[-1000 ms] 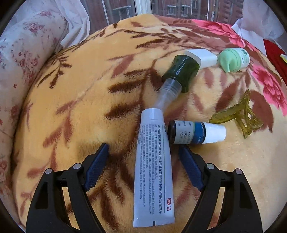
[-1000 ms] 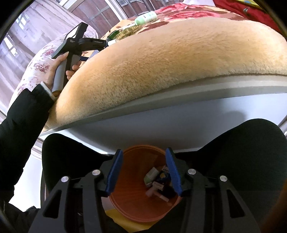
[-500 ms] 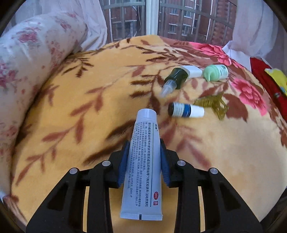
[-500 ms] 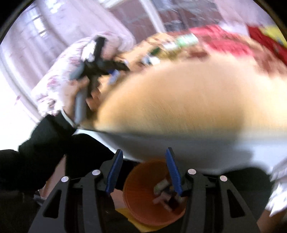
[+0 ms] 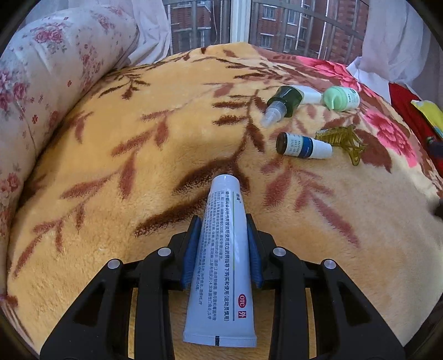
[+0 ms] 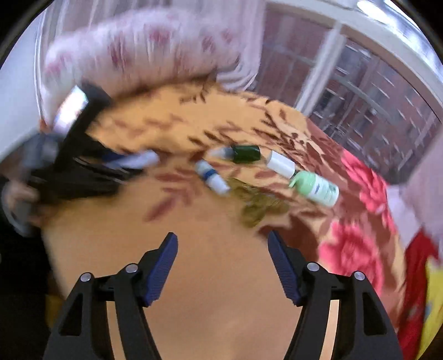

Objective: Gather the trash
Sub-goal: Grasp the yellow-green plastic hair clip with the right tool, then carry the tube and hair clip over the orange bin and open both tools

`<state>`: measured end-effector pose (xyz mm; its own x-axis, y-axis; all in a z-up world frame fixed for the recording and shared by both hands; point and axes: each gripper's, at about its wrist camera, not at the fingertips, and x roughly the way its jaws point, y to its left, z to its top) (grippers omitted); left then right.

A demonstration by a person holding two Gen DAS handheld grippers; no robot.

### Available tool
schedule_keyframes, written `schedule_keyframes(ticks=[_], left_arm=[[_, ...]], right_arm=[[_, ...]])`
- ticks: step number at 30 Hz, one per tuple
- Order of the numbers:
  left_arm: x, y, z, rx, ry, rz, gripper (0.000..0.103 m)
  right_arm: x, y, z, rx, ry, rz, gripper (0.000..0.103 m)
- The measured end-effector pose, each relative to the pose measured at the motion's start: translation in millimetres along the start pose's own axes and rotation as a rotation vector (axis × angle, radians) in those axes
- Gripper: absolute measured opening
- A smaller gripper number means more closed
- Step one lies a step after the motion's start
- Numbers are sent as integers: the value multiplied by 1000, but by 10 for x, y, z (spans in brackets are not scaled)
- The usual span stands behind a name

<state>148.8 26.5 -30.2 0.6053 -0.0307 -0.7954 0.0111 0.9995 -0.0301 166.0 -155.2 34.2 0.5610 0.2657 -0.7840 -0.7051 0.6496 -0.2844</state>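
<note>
My left gripper (image 5: 222,221) is shut on a white ointment tube (image 5: 221,265) and holds it above the yellow leaf-patterned blanket (image 5: 138,171). Further right on the blanket lie a dark green spray bottle (image 5: 283,103), a small blue-and-white bottle (image 5: 303,145), a light green bottle (image 5: 341,98) and a yellowish hair claw (image 5: 343,139). My right gripper (image 6: 223,241) is open and empty above the blanket; its blurred view shows the same bottles (image 6: 211,177) ahead and the left gripper (image 6: 83,166) with the tube at the left.
A floral pillow (image 5: 47,77) lies along the blanket's left side. A window (image 5: 277,25) is behind the bed. Red cloth and a yellow packet (image 5: 426,113) sit at the far right edge.
My left gripper closed on the tube and lifted it off the blanket. My right gripper swung up from the orange bin below the bed edge to above the blanket.
</note>
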Motion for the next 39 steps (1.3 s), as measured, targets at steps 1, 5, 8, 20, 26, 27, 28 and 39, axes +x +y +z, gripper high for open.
schedule_keyframes(ticks=[1, 5, 8, 20, 26, 27, 28, 39], left_arm=[[3, 2, -2, 1, -2, -2, 31], [12, -11, -7, 10, -10, -2, 31], [29, -4, -8, 8, -12, -12, 31], [62, -18, 6, 9, -15, -12, 31], [62, -24, 2, 11, -17, -10, 31], [64, -24, 3, 10, -16, -10, 31], [65, -25, 4, 10, -16, -10, 31], [41, -19, 8, 8, -21, -7, 31]], right_arm=[[156, -70, 37, -46, 30, -2, 66], [566, -265, 75, -216, 83, 24, 66], [816, -412, 99, -290, 120, 55, 65], [1409, -667, 406, -254, 192, 342, 69], [1238, -373, 399, -221, 232, 173, 51], [1181, -315, 396, -204, 235, 151, 49], [1131, -285, 395, -182, 231, 150, 47], [301, -247, -314, 388, 71, 196, 44]])
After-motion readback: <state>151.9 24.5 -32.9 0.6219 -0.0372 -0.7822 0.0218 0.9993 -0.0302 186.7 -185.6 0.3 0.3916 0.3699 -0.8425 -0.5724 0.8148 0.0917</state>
